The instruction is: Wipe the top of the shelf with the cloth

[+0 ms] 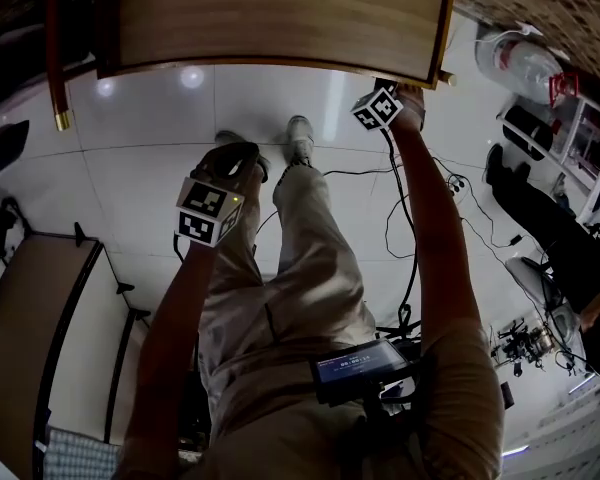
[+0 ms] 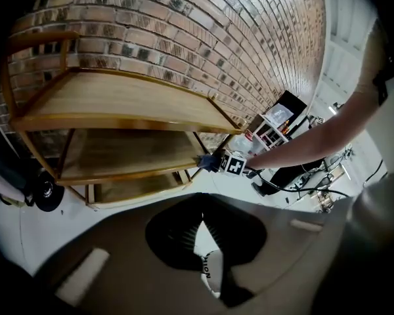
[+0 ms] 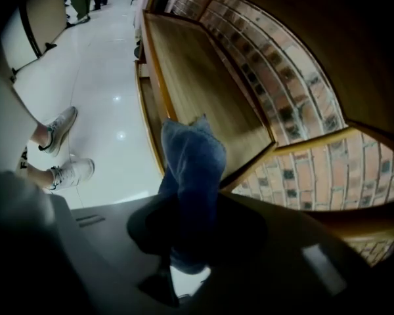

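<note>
Wood of the shelf top fills the upper head view. The right gripper sits at its front right corner, and the left gripper hangs low over the person's legs. A waist screen carries print too small to read.

In the left gripper view the jaws are pinched together on nothing. Behind them is a white shoe with lettering I can't read. The blue cloth looks level with the middle board's right corner.

In the right gripper view the jaws are clamped on the cloth, which lies against a board's front edge.

Brick wall, glossy white floor, black cables on floor
</note>
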### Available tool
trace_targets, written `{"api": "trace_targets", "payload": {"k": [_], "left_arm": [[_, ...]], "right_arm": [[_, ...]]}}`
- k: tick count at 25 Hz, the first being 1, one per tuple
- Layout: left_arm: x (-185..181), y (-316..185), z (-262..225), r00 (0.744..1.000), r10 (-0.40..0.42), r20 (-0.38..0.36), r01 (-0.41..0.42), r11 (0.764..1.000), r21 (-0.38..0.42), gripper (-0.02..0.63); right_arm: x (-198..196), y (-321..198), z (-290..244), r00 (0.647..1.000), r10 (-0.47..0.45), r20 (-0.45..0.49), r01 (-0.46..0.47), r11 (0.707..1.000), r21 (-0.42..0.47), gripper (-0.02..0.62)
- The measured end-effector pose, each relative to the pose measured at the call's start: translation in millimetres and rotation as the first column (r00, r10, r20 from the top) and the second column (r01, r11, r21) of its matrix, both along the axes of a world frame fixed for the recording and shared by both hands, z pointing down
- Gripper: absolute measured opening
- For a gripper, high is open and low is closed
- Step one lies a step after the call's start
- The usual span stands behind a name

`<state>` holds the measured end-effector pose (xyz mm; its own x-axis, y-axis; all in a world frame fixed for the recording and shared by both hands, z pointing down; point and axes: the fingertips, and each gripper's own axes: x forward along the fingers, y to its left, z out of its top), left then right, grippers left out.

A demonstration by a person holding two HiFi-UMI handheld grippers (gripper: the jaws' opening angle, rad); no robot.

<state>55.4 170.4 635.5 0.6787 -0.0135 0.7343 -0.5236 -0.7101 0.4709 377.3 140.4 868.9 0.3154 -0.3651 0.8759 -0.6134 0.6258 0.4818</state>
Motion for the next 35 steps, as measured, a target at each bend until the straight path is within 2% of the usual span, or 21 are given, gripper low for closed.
{"api": "trace_targets", "payload": {"k": [3,7,9,12,16,21,26,31,35], "left_arm": [[10.5,-6.9,-4.3,1.0,-0.001,-0.001,0.001,1.0,0.004,0.003],[15.8,-6.1,-21.9,1.0,0.0,-0.004,0.0,1.0,0.005,0.003],[18.1,-6.0,-32.9,1.0,0.003,-0.008,-0.003,1.0,0.005,0.003],[21.9,-20.4,-48.2,1.0,0.001,-0.022,-0.001,1.0,0.024,0.003],[14.9,-28.8,-71.7,1.0,0.001,-0.011,-0.001,0.999,0.045,0.003],[11.4,-37.8,-96.3,1.0,-0.022,-0.013,0.023,0.997,0.073,0.003],[-0.8,-43.3,-92.5,0.998,-0.059,-0.017,0.06,0.994,0.093,0.003],[-36.8,-41.1,-57.6,0.992,-0.13,0.0,0.13,0.988,0.078,0.003],[-82.4,-47.5,-25.3,0.982,-0.188,0.005,0.187,0.98,0.066,0.003]], "right_arm": [[24.9,16.9,0.1,0.996,0.083,-0.028,-0.084,0.995,-0.049,0.095],[45.5,69.8,-14.9,0.973,0.229,-0.014,-0.229,0.963,-0.141,0.095],[40.2,89.0,-34.2,0.967,0.254,0.02,-0.248,0.958,-0.145,0.095],[26.2,87.3,-61.9,0.956,0.283,0.079,-0.271,0.954,-0.129,0.095],[-16.5,93.8,-86.8,0.921,0.348,0.175,-0.316,0.93,-0.187,0.095],[-70.7,80.3,-110.4,0.919,0.311,0.241,-0.265,0.942,-0.205,0.095],[-118.9,42.1,-112.4,0.932,0.213,0.294,-0.165,0.97,-0.181,0.095],[-174.3,17.6,-89.3,0.932,0.135,0.336,-0.077,0.981,-0.18,0.095],[-230.1,0.8,-59.5,0.933,0.073,0.352,-0.008,0.983,-0.183,0.095]]}}
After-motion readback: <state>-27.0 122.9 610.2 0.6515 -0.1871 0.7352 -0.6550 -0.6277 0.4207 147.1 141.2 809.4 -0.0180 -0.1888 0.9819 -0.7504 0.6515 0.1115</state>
